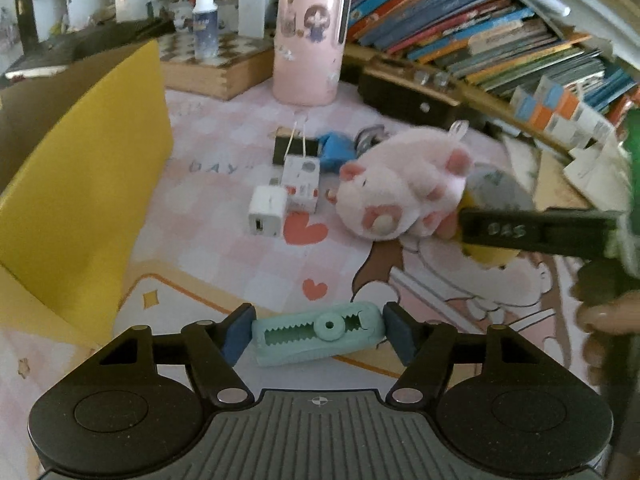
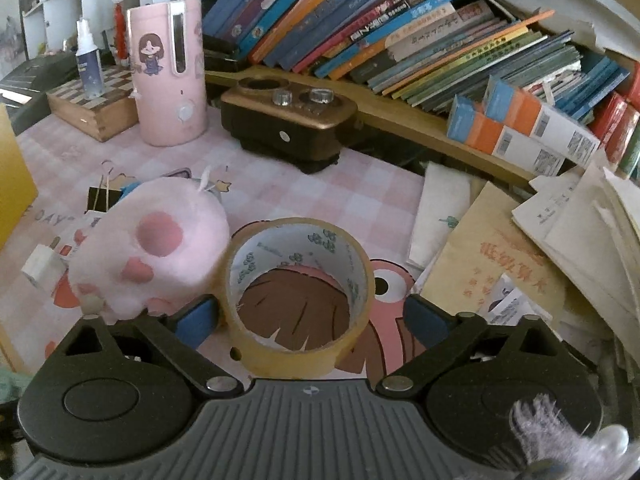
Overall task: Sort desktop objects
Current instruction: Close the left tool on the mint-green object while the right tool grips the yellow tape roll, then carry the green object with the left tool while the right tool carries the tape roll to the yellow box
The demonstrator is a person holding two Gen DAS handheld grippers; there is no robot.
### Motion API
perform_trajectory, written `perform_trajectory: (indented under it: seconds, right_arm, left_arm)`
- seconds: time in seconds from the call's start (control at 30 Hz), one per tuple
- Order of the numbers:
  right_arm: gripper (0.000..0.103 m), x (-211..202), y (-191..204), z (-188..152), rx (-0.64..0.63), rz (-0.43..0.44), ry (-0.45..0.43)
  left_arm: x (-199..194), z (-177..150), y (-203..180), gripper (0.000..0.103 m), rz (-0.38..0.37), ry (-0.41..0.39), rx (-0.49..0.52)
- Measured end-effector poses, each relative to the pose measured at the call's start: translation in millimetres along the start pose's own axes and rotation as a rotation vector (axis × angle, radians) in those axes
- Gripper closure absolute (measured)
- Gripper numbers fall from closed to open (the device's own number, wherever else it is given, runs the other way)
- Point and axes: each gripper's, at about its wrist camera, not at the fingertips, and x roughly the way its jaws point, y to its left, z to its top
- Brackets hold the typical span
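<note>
Pink checked cloth with cartoon prints covers the desk [image 1: 224,264], and everything else lies on it. At the left edge stands a yellow box [image 1: 92,184] with an open top. Behind, a tall pink container [image 1: 308,40] with a cartoon girl stands near a wooden chessboard box [image 1: 208,68]. A pink plush pig [image 1: 400,188] lies in the middle of the cloth, touching the tape roll [image 2: 300,296] on its right side. The roll of yellowish tape lies between the two fingers of the right gripper [image 2: 312,316]; the jaws stand wide, the left blue pad [image 2: 196,320] is just beside the roll and the right pad is well apart from it, so nothing is gripped yet. The left gripper [image 1: 316,334] has a mint green clip [image 1: 316,336] with a toothed slot between its blue pads [image 1: 236,336]; the pads appear to touch both ends of the clip, which rests on the cloth. Near the pig's nose lie a white charger cube [image 1: 266,210] and a small white box [image 1: 302,182] side by side.
</note>
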Motion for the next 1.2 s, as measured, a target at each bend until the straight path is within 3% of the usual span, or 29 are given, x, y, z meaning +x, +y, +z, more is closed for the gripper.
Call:
perform_trajectory:
  seconds: [0.13, 0.37, 0.7, 1.2]
  right_arm:
    - [0.023, 5.7, -1.4, -0.5, 0.022, 0.028, 0.011]
    - [0.024, -11.2, 3.3, -5.0, -0.008, -0.011, -0.006]
    - [0.024, -84.9, 6.0, -14.4, 0.072, -0.027, -0.063]
    - [0.024, -193.9, 75.7, -38.0, 0.184, -0.03, -0.11]
  left_arm:
    - [-15.1, 5.0, -2.4, 0.033, -0.007, -0.034, 0.031]
    - [-36.0, 11.8, -2.5, 0.033, -0.037, -0.062, 0.048]
    - [-73.7, 18.5, -3.7, 0.033, -0.087, -0.151, 0.129]
    - [-133.2, 4.2, 54.1, 0.033, -0.128, -0.209, 0.198]
